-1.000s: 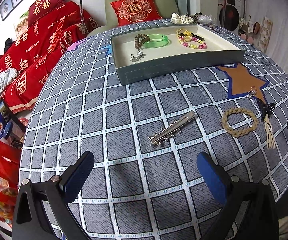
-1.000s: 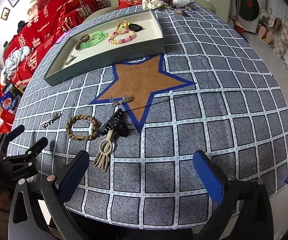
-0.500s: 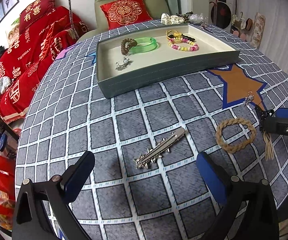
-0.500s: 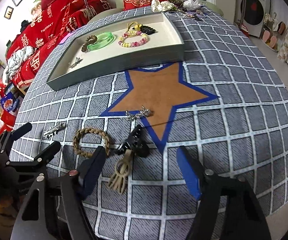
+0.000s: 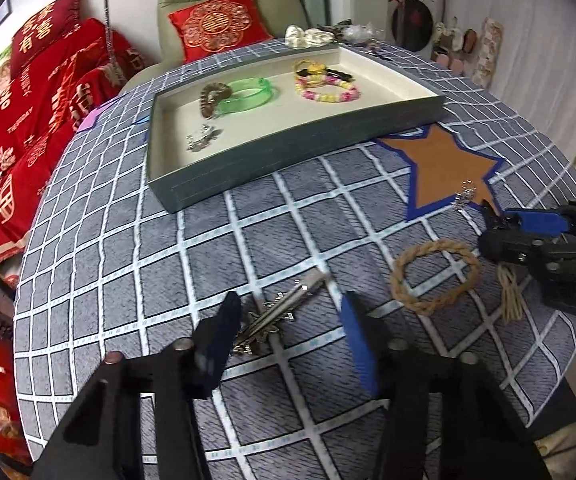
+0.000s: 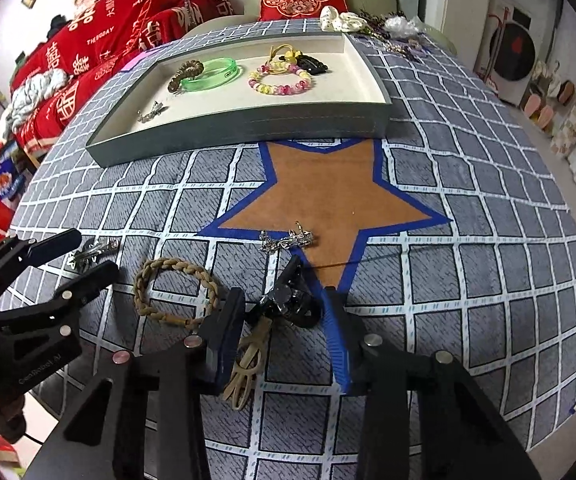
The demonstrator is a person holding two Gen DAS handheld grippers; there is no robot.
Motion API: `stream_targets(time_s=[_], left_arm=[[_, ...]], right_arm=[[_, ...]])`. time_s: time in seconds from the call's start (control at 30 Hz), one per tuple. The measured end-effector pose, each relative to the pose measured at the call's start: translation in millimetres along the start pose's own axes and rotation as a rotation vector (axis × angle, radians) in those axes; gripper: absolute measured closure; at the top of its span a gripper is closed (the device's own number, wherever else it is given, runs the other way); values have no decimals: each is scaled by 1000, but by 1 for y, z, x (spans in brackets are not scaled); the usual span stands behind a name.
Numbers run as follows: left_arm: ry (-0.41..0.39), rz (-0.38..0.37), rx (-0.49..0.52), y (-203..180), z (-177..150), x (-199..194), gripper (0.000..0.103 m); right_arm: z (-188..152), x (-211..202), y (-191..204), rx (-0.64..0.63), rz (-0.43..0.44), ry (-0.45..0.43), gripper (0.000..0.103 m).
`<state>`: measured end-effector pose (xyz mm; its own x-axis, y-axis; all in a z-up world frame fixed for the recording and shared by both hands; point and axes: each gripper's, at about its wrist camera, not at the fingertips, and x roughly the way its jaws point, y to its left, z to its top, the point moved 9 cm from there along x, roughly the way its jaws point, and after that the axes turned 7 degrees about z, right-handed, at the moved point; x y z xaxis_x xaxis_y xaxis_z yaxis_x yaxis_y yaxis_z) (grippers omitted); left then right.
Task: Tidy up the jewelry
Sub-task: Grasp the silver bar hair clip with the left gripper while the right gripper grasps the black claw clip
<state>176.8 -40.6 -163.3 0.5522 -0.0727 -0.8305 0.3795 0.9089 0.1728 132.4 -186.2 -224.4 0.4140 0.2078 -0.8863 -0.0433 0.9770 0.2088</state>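
A silver hair clip [image 5: 288, 308] lies on the checked tablecloth between the jaws of my left gripper [image 5: 288, 324]. Those jaws are closing; the left pad is at the clip's near end and the right pad stands apart from it. A black hair claw with a beige tassel [image 6: 291, 304] lies between the closing jaws of my right gripper [image 6: 282, 322], with the pads close beside it. A braided rope bracelet [image 6: 176, 292] and a small silver chain piece [image 6: 288, 238] lie loose nearby. The grey tray [image 5: 288, 152] holds a green bangle [image 5: 248, 94] and a bead bracelet [image 5: 327, 92].
A heap of trinkets [image 5: 327, 34] sits at the table's far edge behind the tray. An orange star patch [image 6: 327, 200] marks the cloth. An armchair with a red cushion [image 5: 216, 28] stands beyond, red bedding [image 5: 28, 112] lies to the left, and the table's near edge is close below both grippers.
Both grippers have come closer to the cloth and their jaws have narrowed. The hair clip now lies between the left jaws and the black claw between the right jaws.
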Motion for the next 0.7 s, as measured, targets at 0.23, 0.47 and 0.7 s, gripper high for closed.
stream_targets(time_s=[0.23, 0.47, 0.7], left_arm=[[-27, 17, 47, -11, 0, -5, 77], [-22, -38, -79, 5, 2, -11, 82], [-32, -78, -164, 20, 5, -23, 82]], right_arm=[[0, -4, -5, 36, 31, -18, 61], [7, -22, -12, 68, 65, -64, 61], [10, -33, -19, 100, 95, -80, 61]])
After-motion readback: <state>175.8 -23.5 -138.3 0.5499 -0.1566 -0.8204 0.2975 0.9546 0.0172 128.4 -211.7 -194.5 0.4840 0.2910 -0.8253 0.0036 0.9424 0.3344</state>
